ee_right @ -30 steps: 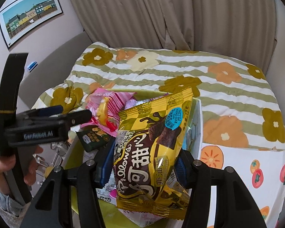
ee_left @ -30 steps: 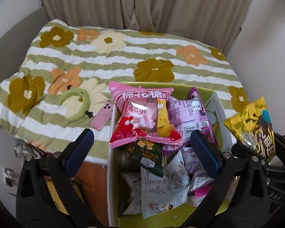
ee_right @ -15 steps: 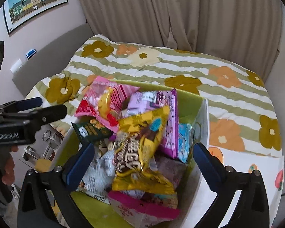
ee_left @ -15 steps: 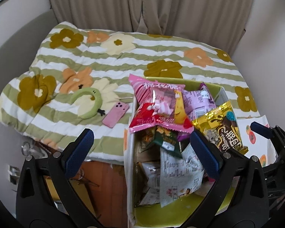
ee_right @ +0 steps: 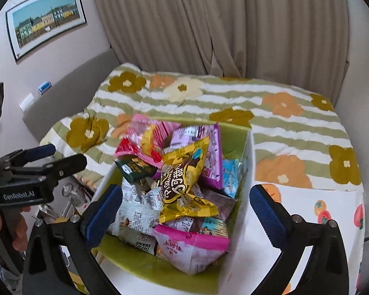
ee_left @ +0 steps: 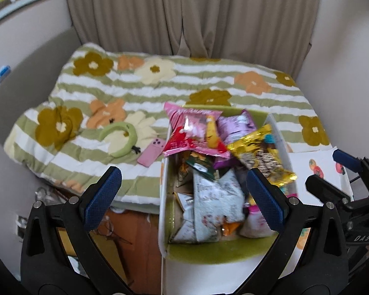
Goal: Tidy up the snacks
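A white box with a green lining (ee_left: 216, 257) (ee_right: 243, 135) holds several snack bags. A yellow and brown chocolate snack bag (ee_right: 184, 182) (ee_left: 258, 152) lies on top of the pile. A pink marshmallow bag (ee_left: 194, 130) (ee_right: 147, 137) leans at the far left of the box, with a purple bag (ee_right: 209, 152) beside it. My left gripper (ee_left: 184, 194) is open and empty, above the box's near left side. My right gripper (ee_right: 184, 211) is open and empty, above the box's near side.
A floral striped quilt (ee_left: 160, 83) covers the bed behind the box. A green headband (ee_left: 120, 140) and a pink phone (ee_left: 151, 151) lie on it left of the box. A white cloth with fruit print (ee_right: 332, 204) lies to the right.
My right gripper opened and let the yellow chocolate bag drop onto the pile in the box. Both grippers then drew back and up from the box.
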Demonstrator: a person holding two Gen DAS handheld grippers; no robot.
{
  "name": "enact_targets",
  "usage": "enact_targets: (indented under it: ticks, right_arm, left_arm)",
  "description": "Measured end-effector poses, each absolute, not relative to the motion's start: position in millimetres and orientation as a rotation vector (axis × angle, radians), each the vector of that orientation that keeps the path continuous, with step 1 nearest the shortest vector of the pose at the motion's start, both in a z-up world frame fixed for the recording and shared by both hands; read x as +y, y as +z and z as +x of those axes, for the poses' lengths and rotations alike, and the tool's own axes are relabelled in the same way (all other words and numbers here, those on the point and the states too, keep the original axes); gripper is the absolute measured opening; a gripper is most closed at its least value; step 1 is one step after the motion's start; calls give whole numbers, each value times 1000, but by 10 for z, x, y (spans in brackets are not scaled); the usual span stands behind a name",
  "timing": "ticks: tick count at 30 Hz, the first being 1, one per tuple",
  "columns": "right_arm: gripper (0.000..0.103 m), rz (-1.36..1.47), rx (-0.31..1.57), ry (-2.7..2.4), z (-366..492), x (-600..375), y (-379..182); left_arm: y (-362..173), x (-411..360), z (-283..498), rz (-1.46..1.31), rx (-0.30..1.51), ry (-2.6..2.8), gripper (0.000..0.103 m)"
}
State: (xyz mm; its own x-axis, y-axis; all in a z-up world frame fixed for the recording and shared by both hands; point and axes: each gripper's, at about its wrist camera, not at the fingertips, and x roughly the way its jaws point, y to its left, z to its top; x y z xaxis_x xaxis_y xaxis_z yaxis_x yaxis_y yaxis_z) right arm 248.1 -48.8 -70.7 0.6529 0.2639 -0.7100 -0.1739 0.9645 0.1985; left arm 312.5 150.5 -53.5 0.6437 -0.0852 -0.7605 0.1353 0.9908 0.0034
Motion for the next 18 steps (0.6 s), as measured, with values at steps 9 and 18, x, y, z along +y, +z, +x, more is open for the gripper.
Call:
enact_targets:
  ticks: [9,18]
  right_arm:
    - [103,95,690,129,1506,-1053,-114]
    - [103,78,662,11,576,-1651,-1]
  left_arm:
    - [49,895,1870,94,656,-119,101]
    - [75,462,918,66,596,-134,101]
